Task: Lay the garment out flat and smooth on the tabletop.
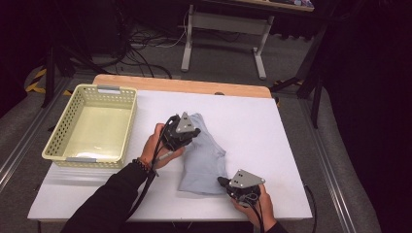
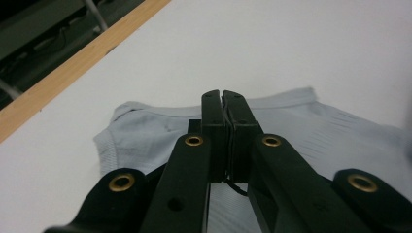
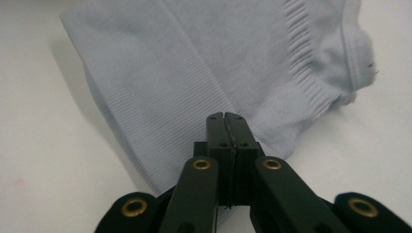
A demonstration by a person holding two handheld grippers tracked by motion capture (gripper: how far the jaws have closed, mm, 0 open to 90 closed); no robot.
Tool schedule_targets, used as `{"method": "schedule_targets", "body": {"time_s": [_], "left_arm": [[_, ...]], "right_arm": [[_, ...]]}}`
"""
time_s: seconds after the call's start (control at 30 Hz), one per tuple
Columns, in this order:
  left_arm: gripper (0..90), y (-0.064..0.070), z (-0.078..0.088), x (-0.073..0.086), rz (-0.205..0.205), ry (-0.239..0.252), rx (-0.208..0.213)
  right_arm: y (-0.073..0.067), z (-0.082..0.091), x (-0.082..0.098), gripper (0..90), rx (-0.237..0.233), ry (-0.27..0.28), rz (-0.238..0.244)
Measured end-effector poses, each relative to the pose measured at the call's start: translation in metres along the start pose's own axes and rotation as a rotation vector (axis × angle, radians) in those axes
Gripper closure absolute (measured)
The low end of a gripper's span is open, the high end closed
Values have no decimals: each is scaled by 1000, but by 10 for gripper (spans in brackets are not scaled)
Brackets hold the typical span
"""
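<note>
A light blue folded garment (image 1: pixel 206 155) lies on the white table (image 1: pixel 257 126). A hand holds my left gripper (image 1: pixel 194 132) just above the garment's upper left part. In the left gripper view its jaws (image 2: pixel 224 97) are pressed together with no cloth between them, and the garment (image 2: pixel 145 141) lies flat below. My right gripper (image 1: pixel 221 181) sits at the garment's near right corner, held by the other hand. In the right gripper view it (image 3: pixel 227 119) is shut, its tips over the edge of the ribbed cloth (image 3: pixel 170 63), with nothing seen pinched.
A pale yellow plastic basket (image 1: pixel 56 133) stands at the table's left side, with nothing in it. A wooden strip (image 1: pixel 184 86) runs along the far edge. Bare white tabletop lies right of the garment. Desk legs and cables are on the floor beyond.
</note>
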State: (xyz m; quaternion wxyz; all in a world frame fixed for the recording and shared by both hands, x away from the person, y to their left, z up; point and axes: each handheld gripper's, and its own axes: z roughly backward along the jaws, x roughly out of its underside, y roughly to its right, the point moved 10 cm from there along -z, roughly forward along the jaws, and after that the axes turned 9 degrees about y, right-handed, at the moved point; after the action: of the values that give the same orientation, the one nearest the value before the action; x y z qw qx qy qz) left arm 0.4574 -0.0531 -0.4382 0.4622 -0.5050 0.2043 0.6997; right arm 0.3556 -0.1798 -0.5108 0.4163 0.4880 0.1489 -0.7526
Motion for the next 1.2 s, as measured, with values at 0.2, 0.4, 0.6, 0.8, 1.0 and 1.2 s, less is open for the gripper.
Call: {"method": "schedule_targets", "body": {"time_s": [0.2, 0.4, 0.6, 0.8, 1.0, 1.2], "left_arm": [[878, 31, 6, 13, -50, -29, 50], [871, 40, -4, 42, -38, -79, 64], [870, 45, -10, 65, -25, -122, 78], [880, 47, -13, 75, -4, -111, 87], [876, 47, -9, 70, -10, -79, 70], [848, 48, 17, 47, -11, -2, 74]], "right_arm": [[16, 11, -22, 900, 39, 83, -29], [41, -5, -45, 900, 79, 122, -39], [54, -38, -32, 900, 95, 44, -36], [62, -50, -10, 900, 98, -10, -74], [65, -44, -9, 900, 115, -1, -74], [66, -20, -25, 900, 126, 80, -77]]}}
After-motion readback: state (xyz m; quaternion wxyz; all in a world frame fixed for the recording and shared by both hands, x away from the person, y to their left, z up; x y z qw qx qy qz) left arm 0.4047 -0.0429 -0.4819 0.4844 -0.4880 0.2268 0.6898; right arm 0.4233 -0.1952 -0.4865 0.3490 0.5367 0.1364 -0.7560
